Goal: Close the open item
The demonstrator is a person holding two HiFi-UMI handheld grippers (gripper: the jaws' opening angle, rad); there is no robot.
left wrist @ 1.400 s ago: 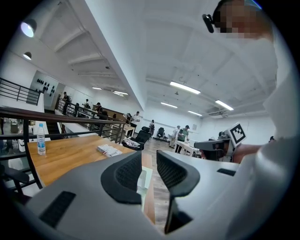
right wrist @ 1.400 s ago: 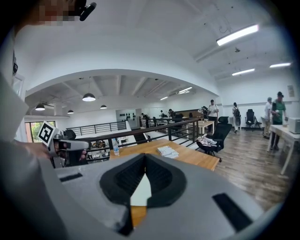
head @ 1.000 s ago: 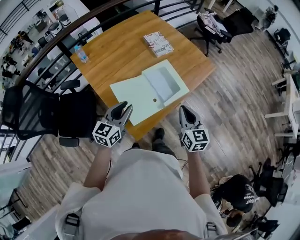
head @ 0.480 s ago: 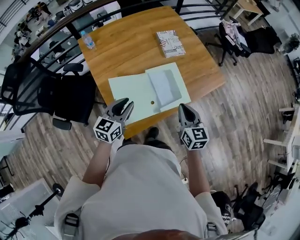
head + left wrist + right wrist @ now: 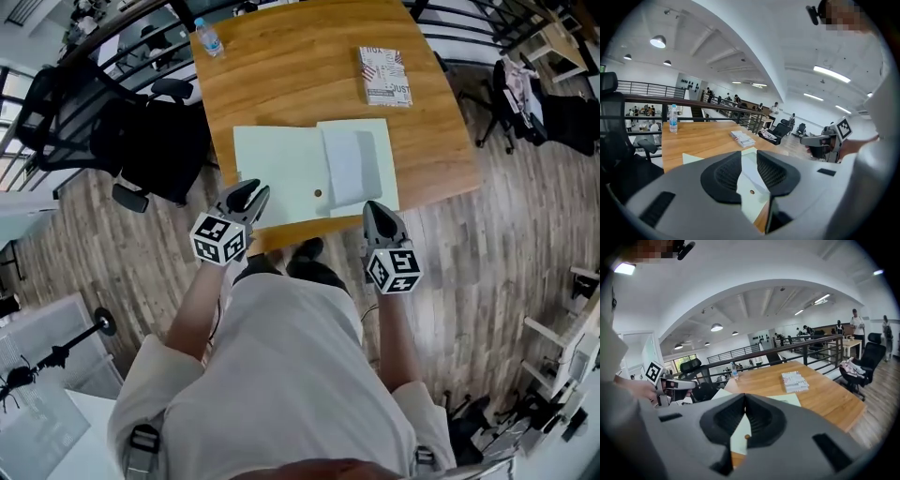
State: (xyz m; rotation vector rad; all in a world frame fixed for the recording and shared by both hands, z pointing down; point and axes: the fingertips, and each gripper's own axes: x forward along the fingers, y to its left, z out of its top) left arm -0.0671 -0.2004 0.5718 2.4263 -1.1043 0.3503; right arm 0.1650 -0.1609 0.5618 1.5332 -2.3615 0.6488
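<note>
A pale green flat box [image 5: 281, 173] lies open on the wooden table [image 5: 281, 84], its lid spread to the left and its shallow tray [image 5: 356, 164] to the right. A small brown stud [image 5: 318, 193] sits near the front. My left gripper [image 5: 251, 190] hovers at the table's near edge by the lid's front corner, jaws a little apart and nothing between them. My right gripper [image 5: 372, 208] is just off the edge in front of the tray, shut and empty. Through the left jaws [image 5: 749, 154] I see the box [image 5: 747, 180]; the right gripper's [image 5: 745, 395] jaws meet at the tips.
A stack of printed booklets [image 5: 384, 75] lies at the table's far right and a water bottle [image 5: 208, 37] stands at the far left corner. A black office chair [image 5: 112, 122] is left of the table, another chair [image 5: 553, 103] to the right, and a railing runs behind.
The head view has swung, so the table and box now lie squarer ahead. Both grippers stay near the front edge with their jaws as before.
</note>
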